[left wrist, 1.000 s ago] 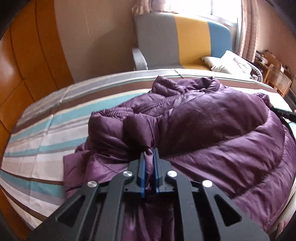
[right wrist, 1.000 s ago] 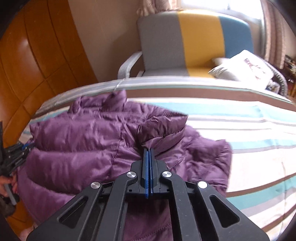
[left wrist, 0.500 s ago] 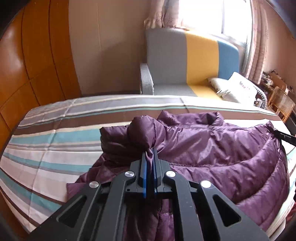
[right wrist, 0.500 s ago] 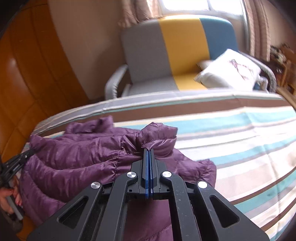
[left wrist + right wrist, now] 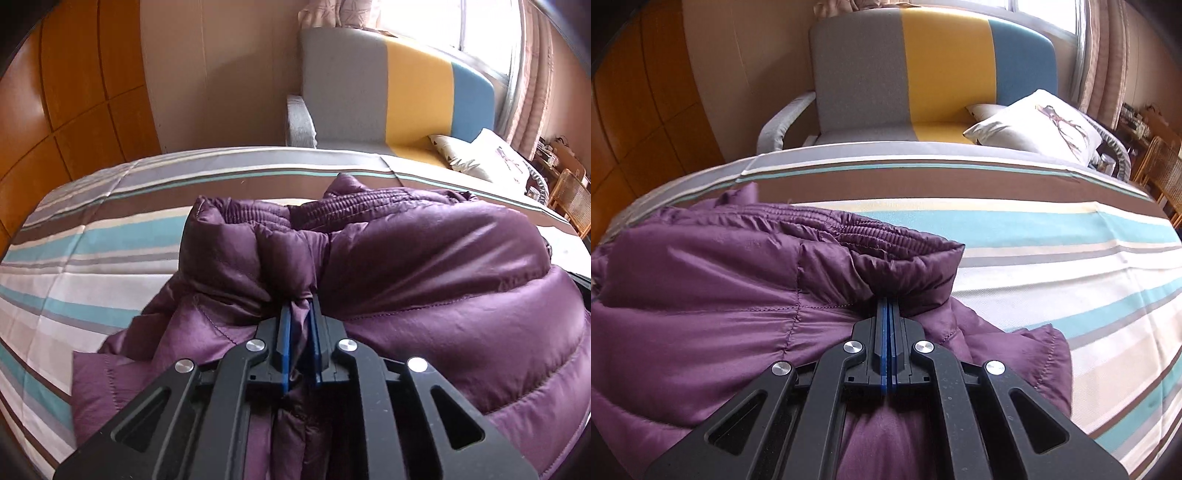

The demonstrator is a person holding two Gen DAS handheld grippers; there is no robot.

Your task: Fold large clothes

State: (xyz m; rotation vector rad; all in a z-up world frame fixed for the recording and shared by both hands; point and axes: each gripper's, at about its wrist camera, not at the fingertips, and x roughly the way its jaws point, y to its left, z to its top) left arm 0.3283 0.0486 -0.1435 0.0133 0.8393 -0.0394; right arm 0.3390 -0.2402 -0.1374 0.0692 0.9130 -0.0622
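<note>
Gripping purple jacket (image 5: 424, 266) w/ both tongs: left tongs (image 5: 300, 314) clenched on bunched fold, right tongs (image 5: 889, 306) clenched on hem edge; jacket bulk on striped bed (image 5: 1052, 236).

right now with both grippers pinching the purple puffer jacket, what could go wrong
The slick purple quilted puffer jacket could slip out: the right gripper pinches only a thin fold at its edge. The left gripper holds a thicker bunch, so the fold may land uneven on the striped bedsheet.
</note>
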